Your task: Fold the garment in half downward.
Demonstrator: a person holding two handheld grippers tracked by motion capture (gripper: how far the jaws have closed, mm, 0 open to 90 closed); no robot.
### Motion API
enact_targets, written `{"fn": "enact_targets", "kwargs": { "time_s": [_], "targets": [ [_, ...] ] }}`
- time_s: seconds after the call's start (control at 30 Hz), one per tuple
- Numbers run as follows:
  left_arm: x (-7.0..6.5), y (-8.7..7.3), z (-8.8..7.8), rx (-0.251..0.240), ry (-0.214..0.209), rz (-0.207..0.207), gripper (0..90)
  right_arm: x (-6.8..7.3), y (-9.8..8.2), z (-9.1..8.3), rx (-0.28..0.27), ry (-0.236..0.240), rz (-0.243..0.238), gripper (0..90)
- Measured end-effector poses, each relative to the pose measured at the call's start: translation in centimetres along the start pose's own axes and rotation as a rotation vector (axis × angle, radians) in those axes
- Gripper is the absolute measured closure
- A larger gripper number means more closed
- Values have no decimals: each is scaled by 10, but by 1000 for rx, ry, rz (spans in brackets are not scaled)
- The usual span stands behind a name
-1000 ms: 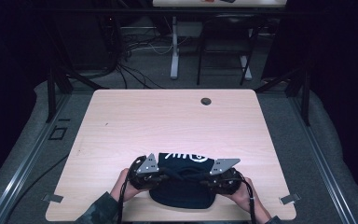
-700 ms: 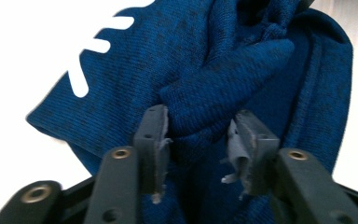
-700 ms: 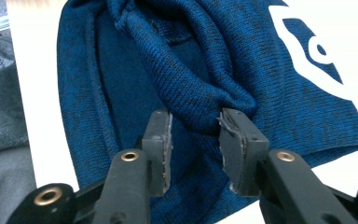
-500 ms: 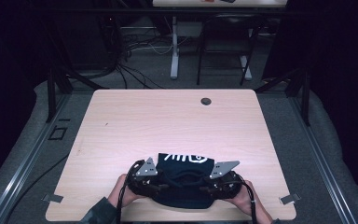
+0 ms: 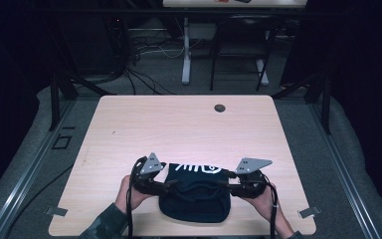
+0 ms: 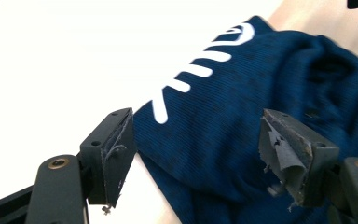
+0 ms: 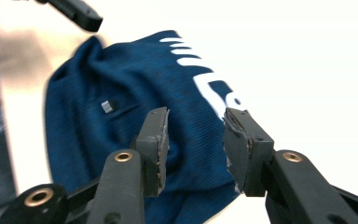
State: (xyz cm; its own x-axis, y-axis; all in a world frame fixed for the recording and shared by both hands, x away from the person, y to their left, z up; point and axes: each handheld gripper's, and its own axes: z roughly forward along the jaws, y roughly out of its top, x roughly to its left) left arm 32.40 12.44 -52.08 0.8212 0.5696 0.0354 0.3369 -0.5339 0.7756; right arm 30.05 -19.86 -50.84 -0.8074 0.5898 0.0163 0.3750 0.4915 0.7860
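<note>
A dark blue shirt (image 5: 194, 191) with white print lies bunched up on the near edge of the light wood table (image 5: 179, 124), right in front of the person. The left tongs (image 6: 193, 154) are spread wide, with one jaw by the shirt's edge and the other over the cloth, and nothing is pinched between them. The right tongs (image 7: 196, 144) are partly open too, hanging just above the cloth with a gap between the jaws, and they hold nothing either. From above, the left tongs (image 5: 171, 183) sit at the left side of the shirt and the right tongs (image 5: 224, 183) at its right side, both pointing in toward the middle. I think the person is getting ready to grab the shirt by its two sides. To do that well, each pair should dip low enough to get cloth between the jaws, take just one layer near the edge, and close at the same time so the shirt lifts evenly. The cloth is soft and lumpy, so a shallow bite could slip off. Compared with a second ago, the hands and tongs look a little closer to the near edge of the table, and the shirt seems to have slid that way with them. A small dark round spot (image 5: 220, 107) sits far off near the back edge.
</note>
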Motion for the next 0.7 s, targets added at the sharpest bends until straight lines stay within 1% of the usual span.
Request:
{"fn": "enact_targets", "kwargs": {
  "time_s": [0.03, 0.07, 0.1, 0.17, 0.23, 0.3, 0.33, 0.4, 0.47, 0.57, 0.63, 0.67, 0.7],
  "targets": [
    [0, 1, 6, 15, 4, 0, 271, -2, 1, 3, 4, -4, 5, 606],
    [0, 1, 10, 27, 8, 10, 270, -4, 1, 8, 15, -16, 13, 606],
    [-1, 0, 13, 36, 4, 14, 269, -4, 0, 13, 27, -19, 14, 605],
    [-5, -2, 19, 54, 8, 32, 265, -3, -2, 20, 60, -14, 8, 595],
    [-9, -5, 23, 74, 8, 47, 252, 1, -5, 26, 79, -26, 1, 570],
    [-13, -7, 24, 90, 6, 59, 246, 4, -7, 29, 90, -2, 0, 549],
    [-15, -10, 25, 97, 5, 65, 245, 6, -8, 30, 95, -1, -5, 538],
    [-18, -13, 25, 102, 2, 69, 243, 10, -11, 34, 119, 18, -21, 502],
    [-20, -17, 25, 109, 3, 76, 236, 13, -14, 38, 141, 23, -15, 457],
    [-23, -21, 26, 125, 3, 86, 220, 17, -17, 42, 178, 24, -25, 381],
    [-25, -25, 27, 138, 7, 93, 215, 18, -20, 44, 189, 29, -26, 336],
    [-26, -27, 27, 136, 5, 86, 211, 19, -21, 45, 189, 31, -25, 323],
    [-26, -28, 27, 133, 8, 84, 208, 19, -22, 46, 204, 32, -29, 312]
  ]
}}
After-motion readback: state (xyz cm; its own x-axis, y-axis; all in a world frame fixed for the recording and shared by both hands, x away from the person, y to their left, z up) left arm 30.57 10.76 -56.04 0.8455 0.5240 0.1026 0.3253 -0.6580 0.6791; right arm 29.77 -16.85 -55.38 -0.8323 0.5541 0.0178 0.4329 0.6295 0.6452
